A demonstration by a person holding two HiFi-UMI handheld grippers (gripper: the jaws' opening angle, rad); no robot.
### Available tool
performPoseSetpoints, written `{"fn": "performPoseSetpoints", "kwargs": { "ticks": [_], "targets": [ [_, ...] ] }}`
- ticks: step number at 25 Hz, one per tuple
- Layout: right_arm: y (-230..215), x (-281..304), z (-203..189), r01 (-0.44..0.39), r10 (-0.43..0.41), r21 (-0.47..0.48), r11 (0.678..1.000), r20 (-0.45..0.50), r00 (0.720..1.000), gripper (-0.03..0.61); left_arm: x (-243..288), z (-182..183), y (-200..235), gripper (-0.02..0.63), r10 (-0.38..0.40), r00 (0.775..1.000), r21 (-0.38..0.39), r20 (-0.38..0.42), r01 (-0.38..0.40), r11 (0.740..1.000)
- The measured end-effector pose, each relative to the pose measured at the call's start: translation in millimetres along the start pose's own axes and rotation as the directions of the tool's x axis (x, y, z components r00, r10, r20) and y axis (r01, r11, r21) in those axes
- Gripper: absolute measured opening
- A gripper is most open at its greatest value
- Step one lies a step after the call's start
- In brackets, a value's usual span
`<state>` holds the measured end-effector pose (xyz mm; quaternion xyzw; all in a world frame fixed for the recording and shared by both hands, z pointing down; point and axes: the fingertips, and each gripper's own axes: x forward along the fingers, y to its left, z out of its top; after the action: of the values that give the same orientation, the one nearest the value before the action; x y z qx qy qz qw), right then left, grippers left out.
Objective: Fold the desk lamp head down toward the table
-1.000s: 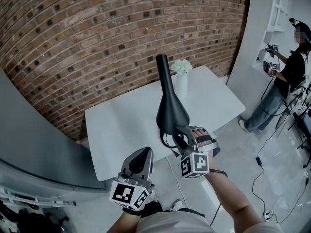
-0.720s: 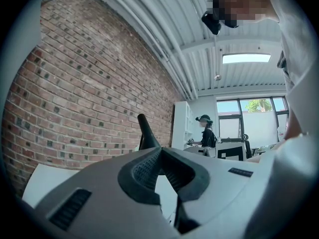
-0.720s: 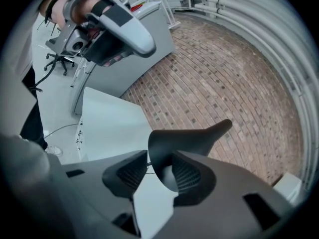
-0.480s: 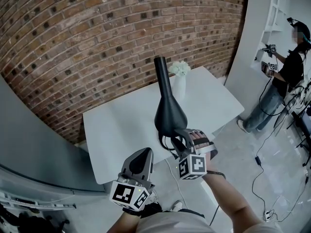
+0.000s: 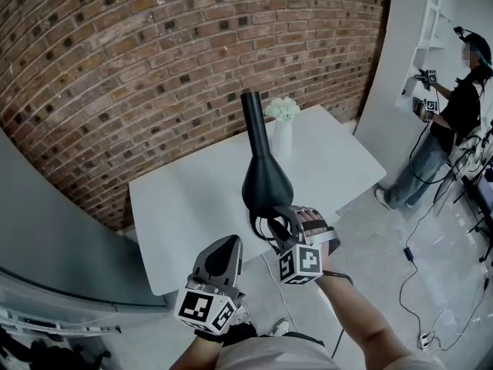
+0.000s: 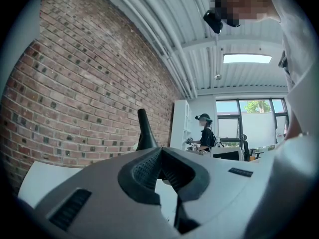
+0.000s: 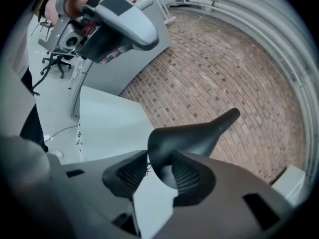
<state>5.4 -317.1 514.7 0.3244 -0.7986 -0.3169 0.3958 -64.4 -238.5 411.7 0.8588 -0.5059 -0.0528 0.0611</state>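
Two grippers show in the head view: the right gripper at the wide end of the lamp head, above the near edge of the table, and the left gripper lower, apart. Left gripper view: jaws together, empty. Right gripper view: jaws clamp the head's rim, bare tabletop beyond.

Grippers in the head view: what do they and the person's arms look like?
Left gripper and right gripper are grey moulded shells with dark ribbed pads; each carries a white cube with black square markers. Forearms are bare below a light top.
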Motion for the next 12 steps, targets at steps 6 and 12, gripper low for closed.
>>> {"fn": "performPoseSetpoints", "kwargs": {
  "ticks": [6,12],
  "targets": [
    [0.0,-11.4,-4.6,0.016,-0.016,0.040,0.999,-0.011,1.000,0.155,3.7,-1.2,0.7,0.008,-0.005,1.000,-0.003,-0.004,0.005,1.000],
    [3.8,-21.5,0.8,0.015,-0.015,0.073,0.997,0.003,1.000,0.153,7.9,-7.7,1.7,0.008,-0.007,1.000,0.017,-0.013,0.008,1.000]
  ]
}}
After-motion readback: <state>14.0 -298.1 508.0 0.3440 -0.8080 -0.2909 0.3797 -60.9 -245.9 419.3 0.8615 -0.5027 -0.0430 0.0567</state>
